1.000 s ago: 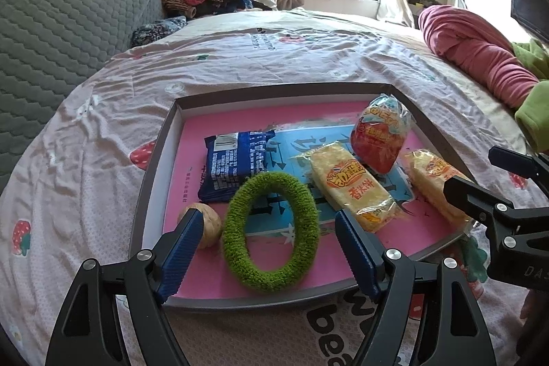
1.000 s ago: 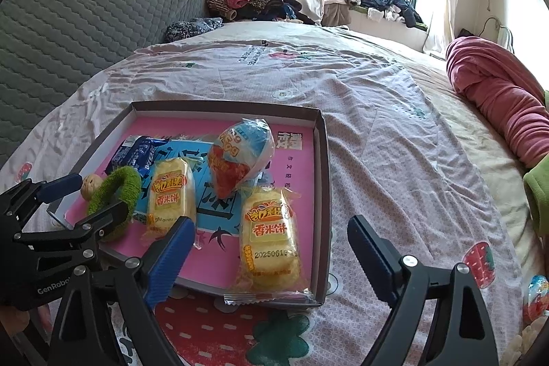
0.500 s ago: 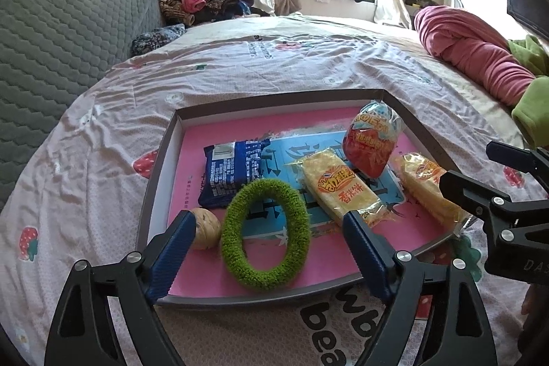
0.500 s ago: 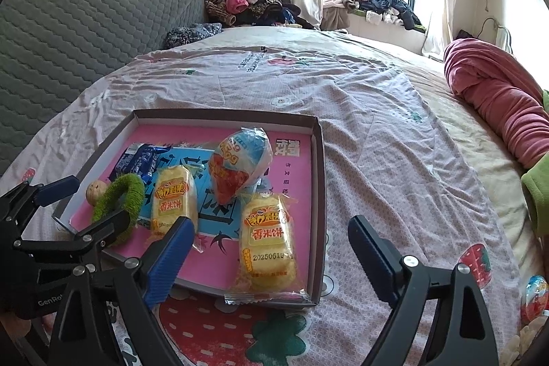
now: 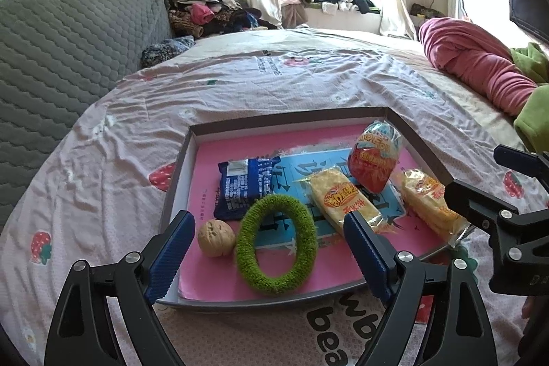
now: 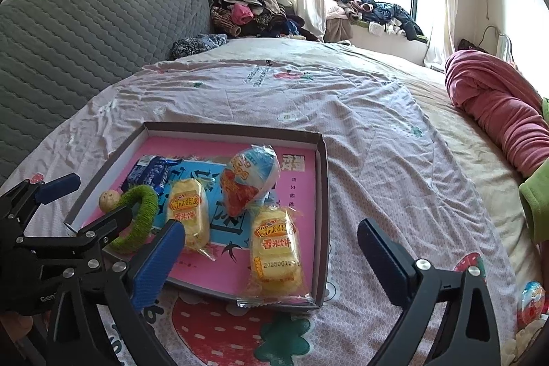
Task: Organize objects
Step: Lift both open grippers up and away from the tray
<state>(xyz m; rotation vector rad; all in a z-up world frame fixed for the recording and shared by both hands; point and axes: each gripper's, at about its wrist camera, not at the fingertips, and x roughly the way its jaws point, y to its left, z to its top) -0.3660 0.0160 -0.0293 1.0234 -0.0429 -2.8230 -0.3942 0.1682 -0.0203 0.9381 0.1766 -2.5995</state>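
Observation:
A shallow tray [image 5: 291, 117] with a pink floor lies on the bed. In it are a green fuzzy ring [image 5: 278, 283], a walnut [image 5: 216, 237], a blue packet [image 5: 245, 186], two yellow rice-cake packets [image 5: 343, 198] [image 6: 276, 249] and a red-and-blue egg-shaped packet [image 5: 375, 156]. My left gripper [image 5: 267, 216] hovers open over the tray's near edge, with the ring and walnut below it and untouched. My right gripper [image 6: 271, 227] hangs above the tray's right near corner. Its jaws are opening and hold nothing; the nearer rice-cake packet lies below them.
The tray rests on a pale sheet with a strawberry print [image 6: 343, 98]. A rolled pink blanket [image 6: 497, 105] and green cloth [image 6: 535, 198] lie to the right. Another egg-shaped packet [image 6: 530, 300] sits at the sheet's lower right. A grey quilted headboard [image 5: 68, 50] rises on the left.
Both grippers' jaws have spread wider. The walnut, half hidden behind my left finger before, now shows whole. Nothing in the tray has moved.

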